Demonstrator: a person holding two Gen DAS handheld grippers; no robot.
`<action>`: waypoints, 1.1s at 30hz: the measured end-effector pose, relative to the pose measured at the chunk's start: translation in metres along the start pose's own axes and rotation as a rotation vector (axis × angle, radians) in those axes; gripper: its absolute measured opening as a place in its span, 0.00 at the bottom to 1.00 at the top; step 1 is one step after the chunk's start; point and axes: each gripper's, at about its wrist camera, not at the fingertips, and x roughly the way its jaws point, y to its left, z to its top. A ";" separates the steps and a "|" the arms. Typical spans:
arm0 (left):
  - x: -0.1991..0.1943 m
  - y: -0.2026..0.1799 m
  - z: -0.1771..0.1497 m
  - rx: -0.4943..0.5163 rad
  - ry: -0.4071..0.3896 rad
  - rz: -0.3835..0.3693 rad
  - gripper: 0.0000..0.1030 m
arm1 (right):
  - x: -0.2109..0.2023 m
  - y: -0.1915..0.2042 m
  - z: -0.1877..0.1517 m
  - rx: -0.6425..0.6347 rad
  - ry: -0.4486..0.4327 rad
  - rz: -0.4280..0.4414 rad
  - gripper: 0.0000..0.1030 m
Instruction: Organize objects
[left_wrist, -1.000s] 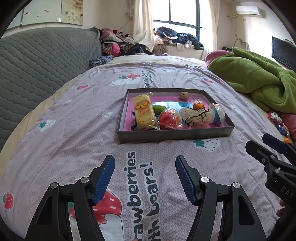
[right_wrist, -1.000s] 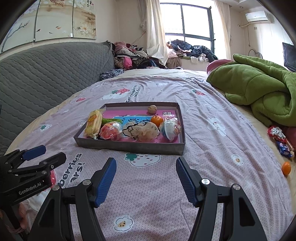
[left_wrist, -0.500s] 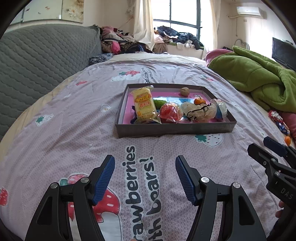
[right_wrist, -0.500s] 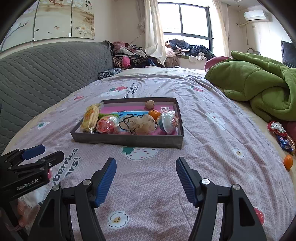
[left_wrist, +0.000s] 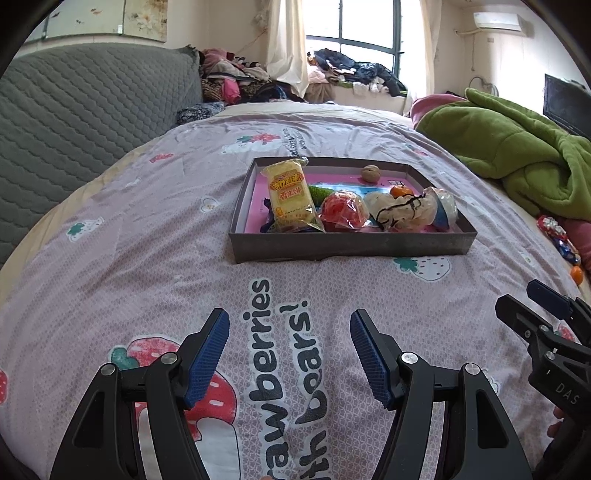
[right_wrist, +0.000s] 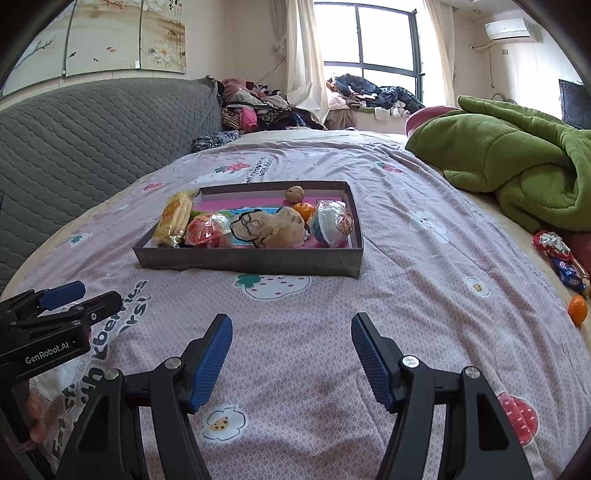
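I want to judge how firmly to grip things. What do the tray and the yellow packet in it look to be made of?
The tray looks like grey cardboard: matte, thin straight walls, folded corners. The yellow packet looks like glossy plastic film, with crinkles and highlights; its contents cannot be told.

Large dark lettering on the pink bedsheet (left_wrist: 155, 266) reads "strawberries with bears!", partly cut off. The left tongs (right_wrist: 55, 314) carry a white "GenRobot.AI" mark; the right tongs (left_wrist: 546, 332) show "DAS".
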 end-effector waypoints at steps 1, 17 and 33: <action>0.001 -0.001 0.000 0.002 0.000 0.003 0.68 | 0.001 0.000 -0.001 0.002 0.002 -0.001 0.64; 0.003 -0.004 -0.006 0.007 0.001 -0.005 0.68 | 0.005 -0.004 -0.002 0.015 0.012 0.002 0.65; 0.005 -0.003 -0.006 0.009 0.000 -0.003 0.68 | 0.005 -0.004 -0.004 0.009 0.015 -0.003 0.65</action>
